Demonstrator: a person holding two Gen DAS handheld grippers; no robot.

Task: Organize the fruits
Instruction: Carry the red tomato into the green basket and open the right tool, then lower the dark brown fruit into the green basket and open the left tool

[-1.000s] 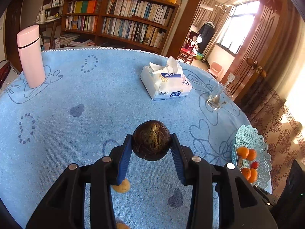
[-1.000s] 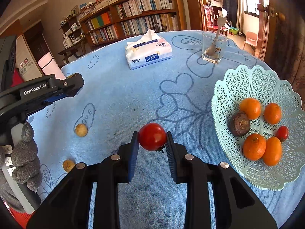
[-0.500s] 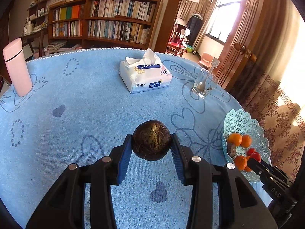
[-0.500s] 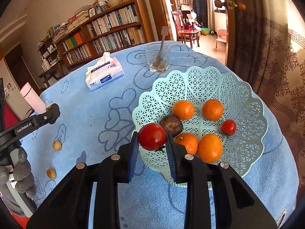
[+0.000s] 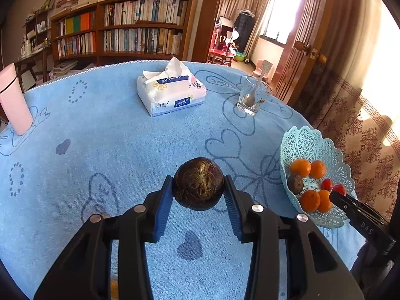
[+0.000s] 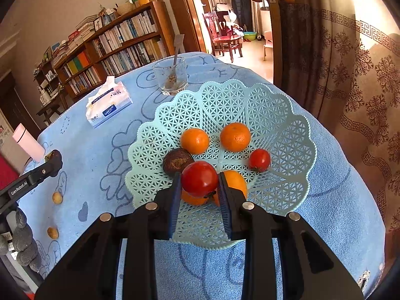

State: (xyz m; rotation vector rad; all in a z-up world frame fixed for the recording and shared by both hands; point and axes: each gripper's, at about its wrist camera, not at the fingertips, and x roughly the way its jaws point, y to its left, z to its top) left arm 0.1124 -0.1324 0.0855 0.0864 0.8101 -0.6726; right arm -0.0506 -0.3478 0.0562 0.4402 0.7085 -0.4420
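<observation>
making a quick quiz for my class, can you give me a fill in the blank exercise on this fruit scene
1. The right gripper is shut on a red ____.
2. The left gripper holds a dark brown fruit above the blue ____.
3. The glass holds a ____.
4. Two small yellowish fruits lie outside the ____.

Missing words: tomato; tablecloth; spoon; basket

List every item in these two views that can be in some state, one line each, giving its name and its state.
Left claw: shut on dark round fruit, above the cloth.
Right claw: shut on red tomato, over the basket.
Basket: upright, holding oranges, a small tomato and a dark fruit.
Glass: upright, spoon standing in it.
Tissue pack: open, a tissue sticking out.
Pink bottle: upright, capped.
Two small yellow fruits: loose on the cloth.
</observation>
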